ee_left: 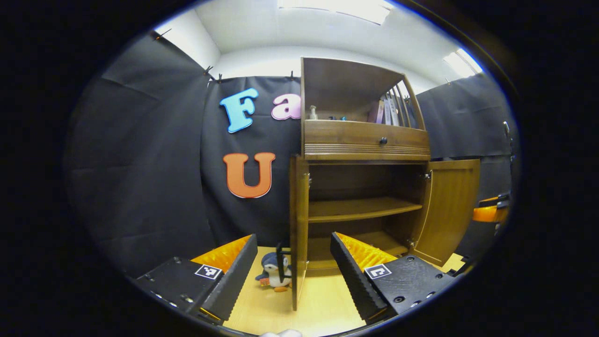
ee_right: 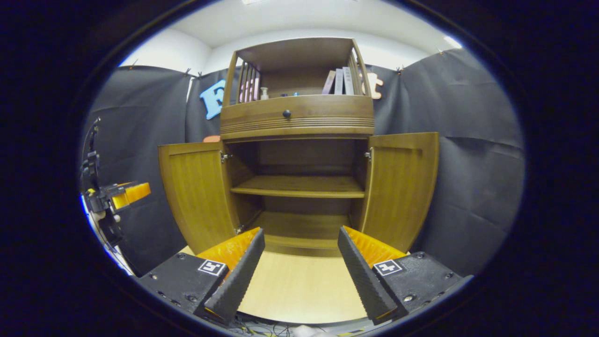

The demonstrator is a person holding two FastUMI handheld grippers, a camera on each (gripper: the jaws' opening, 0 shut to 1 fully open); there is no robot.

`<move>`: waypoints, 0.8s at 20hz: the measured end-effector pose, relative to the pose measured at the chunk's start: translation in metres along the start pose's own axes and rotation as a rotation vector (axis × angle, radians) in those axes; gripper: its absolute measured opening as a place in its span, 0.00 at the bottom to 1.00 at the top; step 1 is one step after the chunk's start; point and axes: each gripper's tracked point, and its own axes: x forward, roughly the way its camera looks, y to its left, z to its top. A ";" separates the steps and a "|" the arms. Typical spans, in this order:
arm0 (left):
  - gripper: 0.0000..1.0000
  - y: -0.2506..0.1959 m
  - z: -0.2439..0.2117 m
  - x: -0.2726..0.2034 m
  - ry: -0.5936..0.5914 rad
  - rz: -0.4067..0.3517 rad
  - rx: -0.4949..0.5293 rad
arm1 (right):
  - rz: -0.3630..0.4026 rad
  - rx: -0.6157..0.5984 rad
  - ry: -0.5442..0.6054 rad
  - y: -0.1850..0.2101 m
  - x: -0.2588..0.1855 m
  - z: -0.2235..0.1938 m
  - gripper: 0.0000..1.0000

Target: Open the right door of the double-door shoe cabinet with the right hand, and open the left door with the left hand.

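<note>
both doors (ee_right: 199,187) stand swung wide, the left one edge-on just ahead between my left gripper (ee_left: 295,276) jaws, my right gripper (ee_right: 302,276) facing the open cabinet (ee_right: 299,187), both jaws wide and empty.

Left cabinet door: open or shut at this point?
Open. The left door is swung out from the cabinet, baring the inner shelf; the right door is open too.

The left gripper (ee_left: 294,276) has two wedge-shaped fingers (ee_left: 234,276) with sawtooth-ridged inner faces. Each finger is bolted to a flat block with round screw heads, and each block carries a small square black-and-white marker (ee_left: 208,271). The right gripper (ee_right: 299,276) is built the same way, with ridged fingers (ee_right: 360,276), screwed blocks and a square marker (ee_right: 388,267) on each.
</note>
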 end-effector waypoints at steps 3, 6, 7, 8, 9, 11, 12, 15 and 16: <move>0.95 -0.039 0.022 0.000 -0.019 -0.026 0.015 | -0.042 0.013 -0.021 -0.017 -0.008 0.005 1.00; 0.95 -0.066 0.028 -0.002 -0.015 -0.012 0.039 | -0.081 0.022 -0.042 -0.035 -0.016 0.011 1.00; 0.95 -0.076 0.027 -0.002 -0.011 -0.005 0.046 | -0.093 0.025 -0.048 -0.040 -0.019 0.012 1.00; 0.95 -0.085 0.023 -0.001 0.000 0.002 0.046 | -0.103 0.024 -0.054 -0.046 -0.021 0.013 1.00; 0.95 -0.096 0.016 -0.002 0.017 0.003 0.034 | -0.114 0.021 -0.059 -0.051 -0.023 0.013 0.99; 0.95 -0.121 0.003 -0.010 0.032 -0.006 0.012 | -0.126 0.016 -0.067 -0.058 -0.025 0.012 1.00; 0.95 -0.128 -0.002 -0.014 0.036 0.002 0.014 | -0.128 0.016 -0.065 -0.061 -0.025 0.011 1.00; 0.96 -0.146 -0.017 -0.022 0.055 0.020 0.011 | -0.127 0.007 -0.067 -0.067 -0.026 0.007 1.00; 0.95 -0.153 -0.020 -0.025 0.062 0.016 0.007 | -0.131 0.010 -0.072 -0.069 -0.026 0.008 1.00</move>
